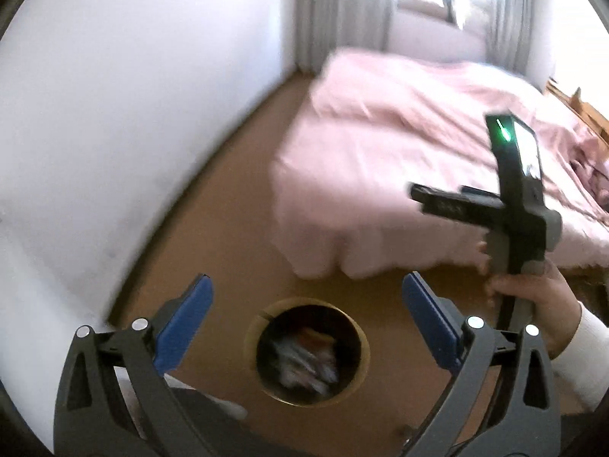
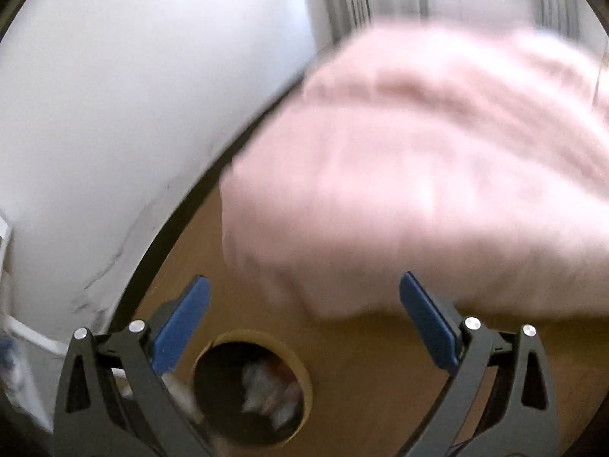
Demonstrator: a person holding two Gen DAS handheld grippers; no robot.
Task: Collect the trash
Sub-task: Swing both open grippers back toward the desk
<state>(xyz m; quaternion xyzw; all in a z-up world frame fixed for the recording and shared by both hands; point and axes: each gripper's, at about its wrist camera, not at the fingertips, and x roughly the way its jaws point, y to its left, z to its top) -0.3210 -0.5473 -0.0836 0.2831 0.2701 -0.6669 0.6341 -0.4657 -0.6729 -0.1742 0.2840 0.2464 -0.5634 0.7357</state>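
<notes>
A round tan bin stands on the brown floor, seen from above, with crumpled white and orange trash inside. My left gripper is open and empty, held above the bin. In the right wrist view the same bin sits low between the fingers with trash in it. My right gripper is open and empty. The body of the right gripper, held in a hand, shows in the left wrist view at the right; its fingers are hidden there.
A bed with a pink cover fills the right and far side; it also shows blurred in the right wrist view. A white wall runs along the left. Grey curtains and a bright window are at the back.
</notes>
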